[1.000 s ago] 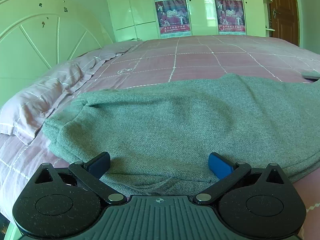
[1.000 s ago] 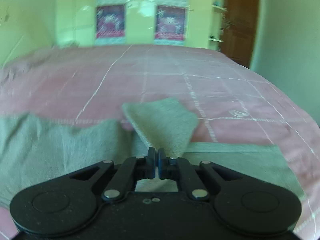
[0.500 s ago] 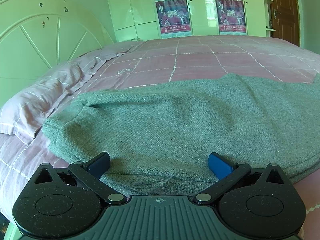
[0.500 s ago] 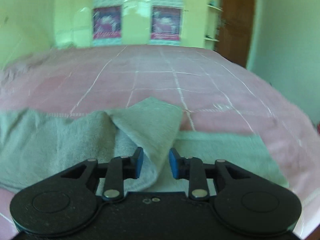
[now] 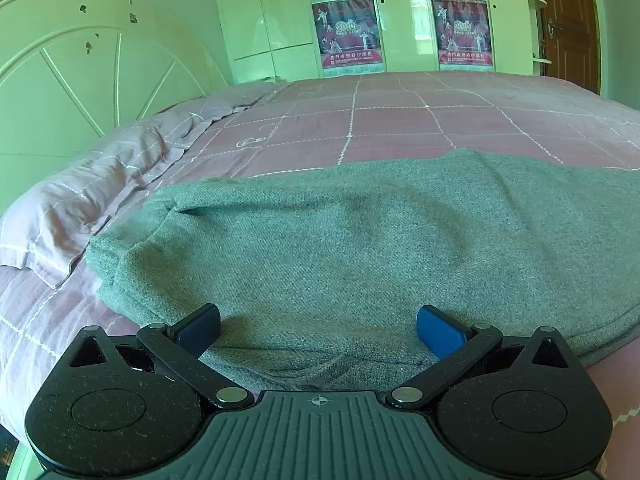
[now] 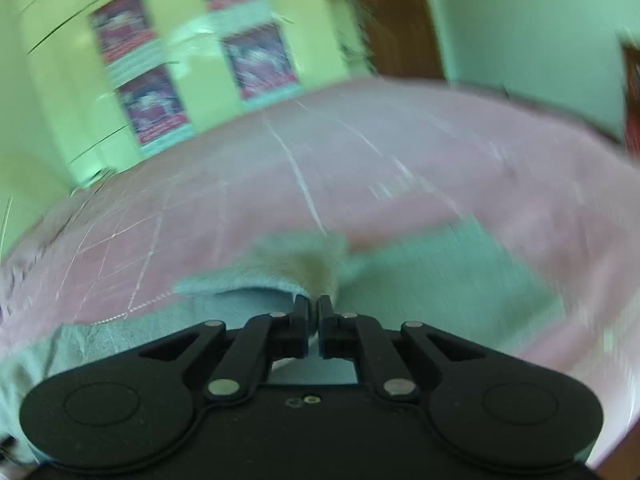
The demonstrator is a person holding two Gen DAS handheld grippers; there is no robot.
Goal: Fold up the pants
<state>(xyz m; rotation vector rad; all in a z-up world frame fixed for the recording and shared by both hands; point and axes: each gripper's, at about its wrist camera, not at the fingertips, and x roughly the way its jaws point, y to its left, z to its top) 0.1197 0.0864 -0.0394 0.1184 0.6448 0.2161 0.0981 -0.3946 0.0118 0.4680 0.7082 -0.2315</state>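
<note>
— grey-green wool, heavy-looking: pants spread flat across the pink checked bedspread, waist end toward the pillow, near the curved headboard.
— and the left gripper?
— parked low over the near edge of the pants, fingers wide apart, cloth between them but not pinched. probably placed there to pin or catch that edge while the other end gets carried.
— right gripper?
— fingers together, seemingly clamped on a raised fold of the pants right at the tips. blurred and tilted view, so hard to be sure how much cloth is caught.
— why held like that?
— lifted by a corner or hem, likely so that leg can be drawn over the rest of the pants toward the pillow end. more grey-green cloth lying flat on the bedspread beyond and to the side of the pinch.
— stage of the task?
— early by the look of it: pants mostly laid out full length, no tidy stack yet.
— risk?
— thin pinch slipping out mid-carry; thick fabric dragging the lower layer along and wrinkling it.
</note>
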